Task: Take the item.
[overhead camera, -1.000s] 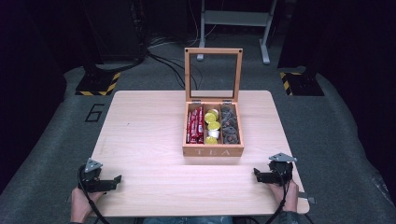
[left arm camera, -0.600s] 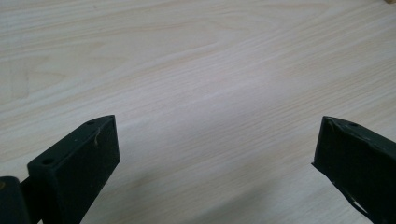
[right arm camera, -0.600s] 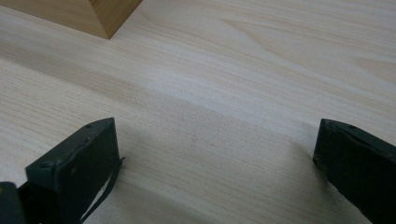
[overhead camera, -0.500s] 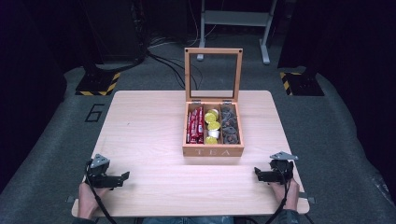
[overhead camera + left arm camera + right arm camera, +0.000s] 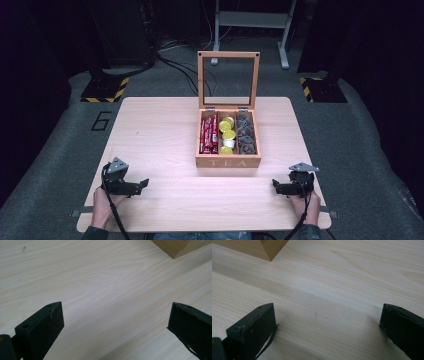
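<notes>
Worktop (image 5: 160,130) carries the tea box (image 5: 228,161) at centre-right, lid up, with red packets (image 5: 209,134), yellow capsules (image 5: 227,135) and dark pieces (image 5: 245,134) in its three compartments. Left tongs (image 5: 144,184) and right tongs (image 5: 276,186) sit near the front edge, both released and empty, jaws wide apart. Box lies between them, farther back, well apart from each.

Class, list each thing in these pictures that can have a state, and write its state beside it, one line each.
Tea box: open, standing on the table.
Lid: raised upright on its hinges.
Left claw: open, empty, low over the table.
Right claw: open, empty, near the table's front edge.
Red packets: lying in the left compartment.
Yellow capsules: in the middle compartment.
Dark items: in the right compartment.
</notes>
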Tool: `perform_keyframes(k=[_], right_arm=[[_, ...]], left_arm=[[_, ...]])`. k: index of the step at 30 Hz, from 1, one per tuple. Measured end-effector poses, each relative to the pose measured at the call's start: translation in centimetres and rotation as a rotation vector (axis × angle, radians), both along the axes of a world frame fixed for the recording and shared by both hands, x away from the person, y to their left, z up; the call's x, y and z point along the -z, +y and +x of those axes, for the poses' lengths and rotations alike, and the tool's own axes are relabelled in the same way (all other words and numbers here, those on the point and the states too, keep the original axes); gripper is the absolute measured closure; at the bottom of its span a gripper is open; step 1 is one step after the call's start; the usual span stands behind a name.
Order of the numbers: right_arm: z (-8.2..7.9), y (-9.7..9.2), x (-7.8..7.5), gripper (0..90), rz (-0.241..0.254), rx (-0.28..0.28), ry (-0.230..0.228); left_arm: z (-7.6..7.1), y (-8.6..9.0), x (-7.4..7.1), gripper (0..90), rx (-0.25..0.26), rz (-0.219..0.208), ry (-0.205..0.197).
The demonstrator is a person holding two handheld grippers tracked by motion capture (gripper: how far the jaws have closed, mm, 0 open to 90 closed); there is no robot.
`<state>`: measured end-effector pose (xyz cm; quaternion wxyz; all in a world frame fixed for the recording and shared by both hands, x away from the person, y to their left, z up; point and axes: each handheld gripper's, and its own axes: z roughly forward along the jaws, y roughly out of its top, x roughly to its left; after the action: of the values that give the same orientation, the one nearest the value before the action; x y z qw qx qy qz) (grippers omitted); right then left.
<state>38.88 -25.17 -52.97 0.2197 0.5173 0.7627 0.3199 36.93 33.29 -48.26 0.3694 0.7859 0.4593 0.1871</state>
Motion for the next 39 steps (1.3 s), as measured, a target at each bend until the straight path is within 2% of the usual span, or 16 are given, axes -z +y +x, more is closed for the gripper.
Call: perform_keyframes(k=[12,17,21,29,37,39], right_arm=[[0.0,0.0,0.0,0.0,0.001,0.001,-0.001],[0.0,0.0,0.0,0.0,0.001,0.000,-0.001],[0.0,0.0,0.0,0.0,0.001,0.000,-0.001],[0.0,0.0,0.0,0.0,0.001,0.000,-0.002],[0.0,0.0,0.0,0.0,0.003,0.001,-0.005],[0.0,0.0,0.0,0.1,0.002,0.002,-0.002]], left_arm=[[1.3,-2.3,-2.1,0.1,0.062,0.014,-0.042],[1.9,-3.4,-3.0,0.2,0.085,0.002,-0.059],[2.5,-4.3,-3.6,0.3,0.103,-0.001,-0.054],[3.8,-6.3,-4.1,1.1,0.146,0.028,-0.057],[5.1,-7.8,-5.0,1.0,0.167,0.003,-0.062],[5.4,-8.3,-5.3,1.0,0.174,0.008,-0.066]])
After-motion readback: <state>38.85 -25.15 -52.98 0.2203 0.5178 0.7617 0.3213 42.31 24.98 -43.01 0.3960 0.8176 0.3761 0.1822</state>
